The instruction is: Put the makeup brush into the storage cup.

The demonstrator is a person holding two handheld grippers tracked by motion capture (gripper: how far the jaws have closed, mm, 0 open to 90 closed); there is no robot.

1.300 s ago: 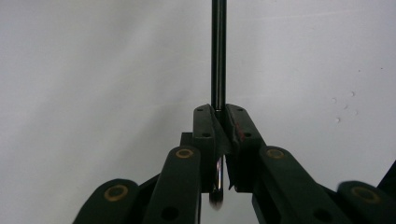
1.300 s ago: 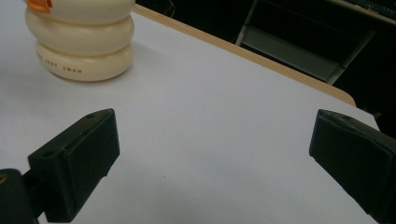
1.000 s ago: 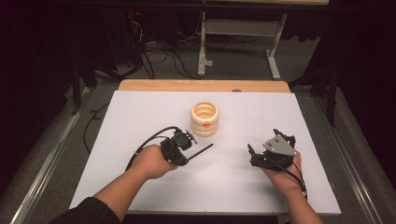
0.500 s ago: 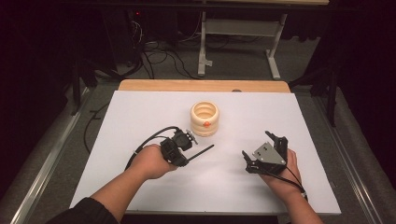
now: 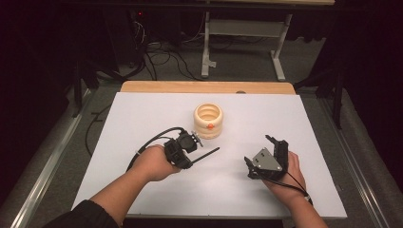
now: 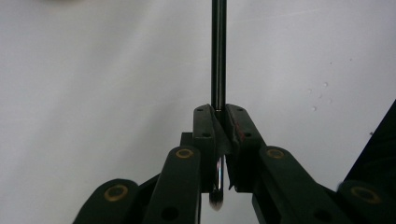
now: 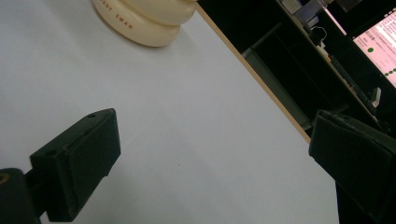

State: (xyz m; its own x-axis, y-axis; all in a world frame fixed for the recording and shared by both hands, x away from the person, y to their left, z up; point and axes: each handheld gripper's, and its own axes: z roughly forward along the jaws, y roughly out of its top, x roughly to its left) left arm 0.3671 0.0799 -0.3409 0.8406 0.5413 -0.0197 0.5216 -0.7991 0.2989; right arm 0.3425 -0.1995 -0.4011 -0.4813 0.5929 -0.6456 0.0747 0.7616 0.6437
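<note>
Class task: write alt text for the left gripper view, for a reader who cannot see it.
The left gripper is shut on a thin, dark metal rod, which runs straight up the picture over the white table surface.

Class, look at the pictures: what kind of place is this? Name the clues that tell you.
Probably a lab or recording room, not a home. Clues: a white table set up as a bare work surface, loose cables on the floor behind it, and a lit screen at the side.
</note>
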